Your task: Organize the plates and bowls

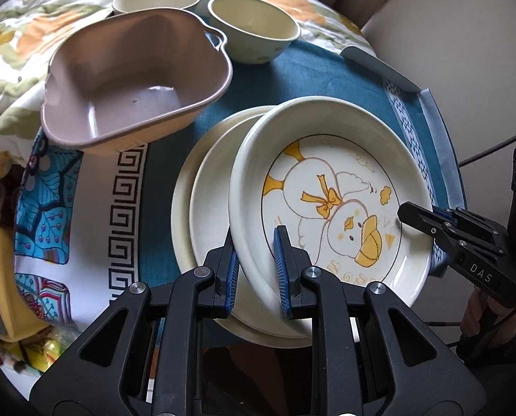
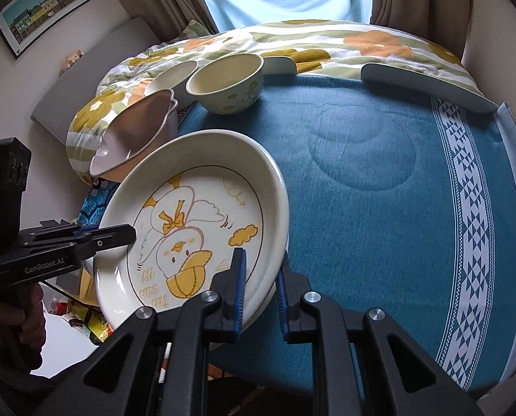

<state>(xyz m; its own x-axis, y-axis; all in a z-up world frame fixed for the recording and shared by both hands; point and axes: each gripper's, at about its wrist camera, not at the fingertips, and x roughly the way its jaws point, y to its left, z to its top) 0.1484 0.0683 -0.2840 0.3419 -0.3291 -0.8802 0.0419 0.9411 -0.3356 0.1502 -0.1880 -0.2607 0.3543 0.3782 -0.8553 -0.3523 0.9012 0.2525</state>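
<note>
While I hold the duck plate (image 1: pixel 330 201) between both tools, my left hand-held gripper (image 1: pixel 256 267) is closed narrow on its near-left rim, one blue pad (image 1: pixel 281 270) inside the rim and the other outside. My right hand-held gripper (image 2: pixel 261 287) clamps the opposite rim in the same way. The plate tilts above two plain plates (image 1: pixel 206 215) stacked just beneath it, ahead of my left hand-held gripper, on the blue cloth (image 2: pixel 379 208). Further ahead and to the left sits a pink tub (image 1: pixel 136 79); beyond it stand two cream bowls (image 1: pixel 254 27), side by side, touching the floral quilt (image 2: pixel 292 40).
</note>
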